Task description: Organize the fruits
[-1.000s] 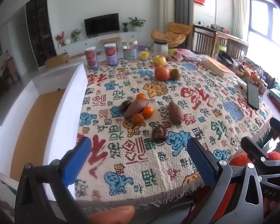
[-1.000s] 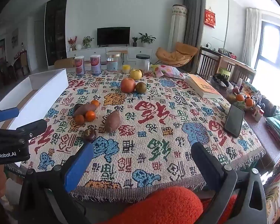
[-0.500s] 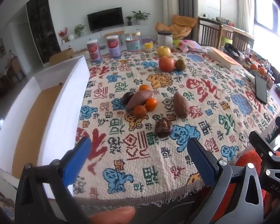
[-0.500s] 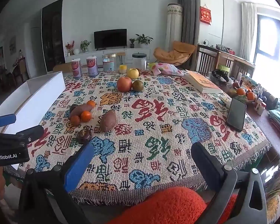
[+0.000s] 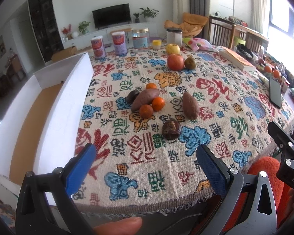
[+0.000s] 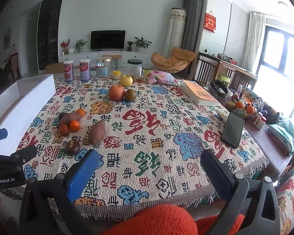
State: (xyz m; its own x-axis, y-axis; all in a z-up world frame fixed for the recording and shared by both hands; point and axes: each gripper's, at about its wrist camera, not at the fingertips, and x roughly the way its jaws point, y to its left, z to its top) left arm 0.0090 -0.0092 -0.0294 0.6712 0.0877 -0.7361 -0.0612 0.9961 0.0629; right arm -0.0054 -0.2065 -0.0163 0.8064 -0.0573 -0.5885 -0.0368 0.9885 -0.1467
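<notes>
Fruit is gathered toward the left half of a woven, fringed tablecloth [image 5: 147, 176]: three smooth tangerines [image 5: 158, 103] are packed against a tapered sweet potato [image 5: 145, 99], a second sweet potato [image 5: 190, 105] lies just beside, and a dark wrinkled round fruit [image 5: 171, 129] sits nearest the front edge. Bare patterned cloth is left between that fruit and the fringe, where the left gripper [image 5: 147, 162] and right gripper [image 6: 151, 168] are held empty, jaws spread wide. A white-walled box [image 5: 54, 105] with a brown floor is set along the table's left edge.
</notes>
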